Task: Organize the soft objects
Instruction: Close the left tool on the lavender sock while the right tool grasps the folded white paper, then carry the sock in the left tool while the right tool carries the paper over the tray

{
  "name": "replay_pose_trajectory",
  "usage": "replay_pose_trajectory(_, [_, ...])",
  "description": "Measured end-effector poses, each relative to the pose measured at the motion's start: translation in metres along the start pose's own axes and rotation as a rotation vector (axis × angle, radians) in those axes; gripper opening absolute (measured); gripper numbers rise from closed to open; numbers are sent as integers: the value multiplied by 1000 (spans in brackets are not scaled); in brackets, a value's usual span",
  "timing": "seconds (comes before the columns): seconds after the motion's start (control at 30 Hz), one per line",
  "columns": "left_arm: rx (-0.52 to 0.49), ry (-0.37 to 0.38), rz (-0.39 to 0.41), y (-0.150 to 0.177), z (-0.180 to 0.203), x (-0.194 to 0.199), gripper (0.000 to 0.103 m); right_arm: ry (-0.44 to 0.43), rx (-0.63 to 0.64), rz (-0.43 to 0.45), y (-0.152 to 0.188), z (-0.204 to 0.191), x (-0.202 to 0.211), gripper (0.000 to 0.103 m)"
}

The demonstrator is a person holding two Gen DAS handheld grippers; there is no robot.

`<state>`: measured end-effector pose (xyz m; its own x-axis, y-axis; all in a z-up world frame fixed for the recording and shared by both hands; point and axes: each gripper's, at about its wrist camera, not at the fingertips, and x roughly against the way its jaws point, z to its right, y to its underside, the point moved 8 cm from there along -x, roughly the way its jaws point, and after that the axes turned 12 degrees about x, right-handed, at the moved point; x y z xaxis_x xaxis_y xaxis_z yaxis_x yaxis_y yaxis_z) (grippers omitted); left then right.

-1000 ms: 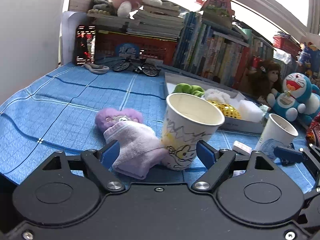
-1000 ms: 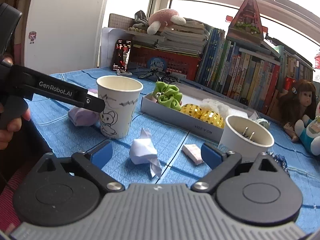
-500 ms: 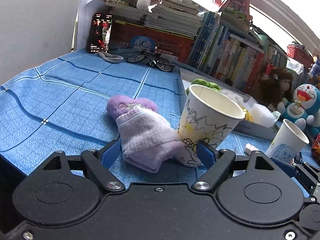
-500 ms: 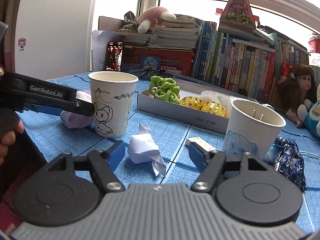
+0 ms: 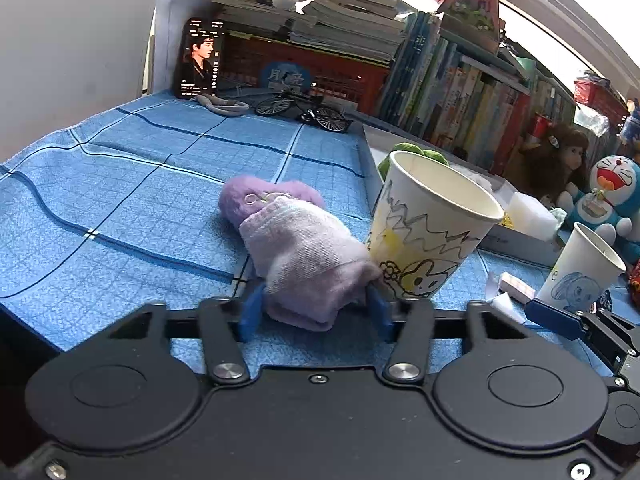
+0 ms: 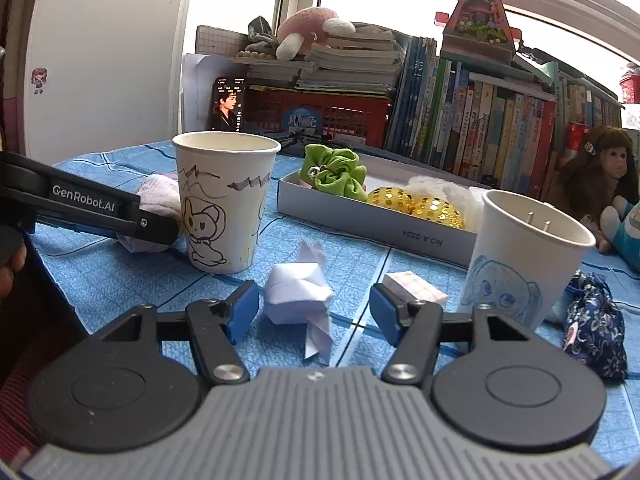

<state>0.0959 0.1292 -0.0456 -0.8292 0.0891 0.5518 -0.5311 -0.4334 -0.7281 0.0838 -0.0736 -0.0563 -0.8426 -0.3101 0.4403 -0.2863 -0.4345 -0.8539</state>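
Left wrist view: the pale lilac sock (image 5: 308, 264) is lying folded on the blue checked tablecloth (image 5: 120, 216), toward the near edge of the table, with its near end sitting between the blue pads of the left gripper (image 5: 312, 314). The jaws are closing around it; the knit is bunching between the pads, so I judge they are already pressing on it. The sock is ribbed and stretchy, thick enough to squash rather than slip. Its far end is lying over a fuzzy purple pouch (image 5: 256, 194), and its side is touching the drawn-on paper cup (image 5: 432, 232), which is probably where it is meant to go.

From the right wrist view, the right gripper (image 6: 314, 312) is hovering low over the cloth with a crumpled white paper wad (image 6: 298, 292) sitting between its pads. Its jaws are closing too, but gaps are showing on both sides, so nothing is gripped yet. The wad is creased and light, likely to crush easily. A second paper cup (image 6: 520, 264) with a blue drawing is standing just to its right, with a small pink-checked block (image 6: 416, 288) lying in front of it. Beyond them, a shallow white box (image 6: 360, 216) is holding a green scrunchie (image 6: 336, 172), gold sequinned balls (image 6: 416, 206) and white fluff.
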Motion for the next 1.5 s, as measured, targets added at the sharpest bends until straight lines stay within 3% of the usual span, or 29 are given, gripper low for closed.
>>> replay_pose_trajectory(0.1, [-9, -3, 4, -1, -1, 6, 28, -16, -3, 2, -1, -2, -1, 72])
replay_pose_trajectory(0.17, [-13, 3, 5, -1, -1, 12, 26, -22, -7, 2, -1, -4, -2, 69])
replay_pose_trajectory(0.23, [-12, 3, 7, -3, -2, 17, 26, -23, -11, -4, -1, -4, -3, 58])
replay_pose_trajectory(0.33, [-36, 1, 17, -4, -4, 25, 26, -27, -22, -22, 1, -3, -6, 50])
replay_pose_trajectory(0.4, [-48, 1, 26, -3, -3, 30, 31, -33, -37, -23, 1, -3, -7, 50])
replay_pose_trajectory(0.47, [-35, 1, 49, -3, -4, 33, 57, -33, -44, -22, 2, -2, -6, 49])
replay_pose_trajectory(0.53, [-21, -2, 72, -5, -4, 33, 66, -30, -46, -20, 2, -1, -6, 49])
replay_pose_trajectory(0.63, [-16, -6, 80, -6, -6, 25, 75, -30, -49, -20, 3, -1, -5, 50])
replay_pose_trajectory(0.8, [9, 17, 26, -1, -4, 5, 75, -30, -39, -24, 3, -1, -7, 50])
replay_pose_trajectory(0.83, [7, 22, 23, 0, -3, 2, 73, -31, -37, -26, 2, -1, -7, 49])
replay_pose_trajectory(0.9, [-12, 24, 22, 1, 0, 0, 55, -38, -32, -43, 3, -3, -10, 44])
replay_pose_trajectory(0.93, [-15, 28, 17, 2, 1, 0, 42, -35, -31, -45, 4, -3, -11, 43])
replay_pose_trajectory(1.0, [-21, 19, 24, 3, 1, 2, 30, -29, -32, -44, 2, -5, -11, 43])
replay_pose_trajectory(1.2, [-30, -1, 53, -5, 1, 22, 27, -41, -14, -12, -6, -7, -1, 43])
replay_pose_trajectory(1.5, [-105, -13, 158, -51, 23, 43, 27, -13, -70, 43, -39, 17, 16, 43])
